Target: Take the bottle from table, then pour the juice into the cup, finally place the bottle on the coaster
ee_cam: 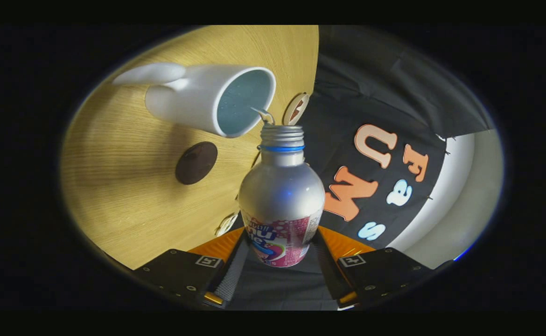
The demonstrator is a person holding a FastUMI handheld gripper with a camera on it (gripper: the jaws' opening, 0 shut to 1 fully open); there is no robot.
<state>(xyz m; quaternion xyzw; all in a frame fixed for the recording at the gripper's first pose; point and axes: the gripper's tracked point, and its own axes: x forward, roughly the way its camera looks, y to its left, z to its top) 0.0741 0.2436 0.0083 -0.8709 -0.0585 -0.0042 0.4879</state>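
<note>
A silver bottle (281, 196) with a pink label and a blue neck ring sits between my two fingers, and my gripper (280, 254) is shut on its lower body. The whole view is rolled, so the bottle is tipped over. Its open mouth points at the rim of a white cup (207, 98) with a pale blue inside, just beyond the fingers. A thin stream of liquid (262, 113) runs from the mouth into the cup. A round dark brown coaster (196, 162) lies on the wooden table (128, 196) beside the cup.
The cup's handle points away from the bottle. A small light wooden disc (296, 108) lies at the table's edge near the bottle mouth, and another (227, 224) lies near my left finger. The black booth cloth hangs past the table's edge.
</note>
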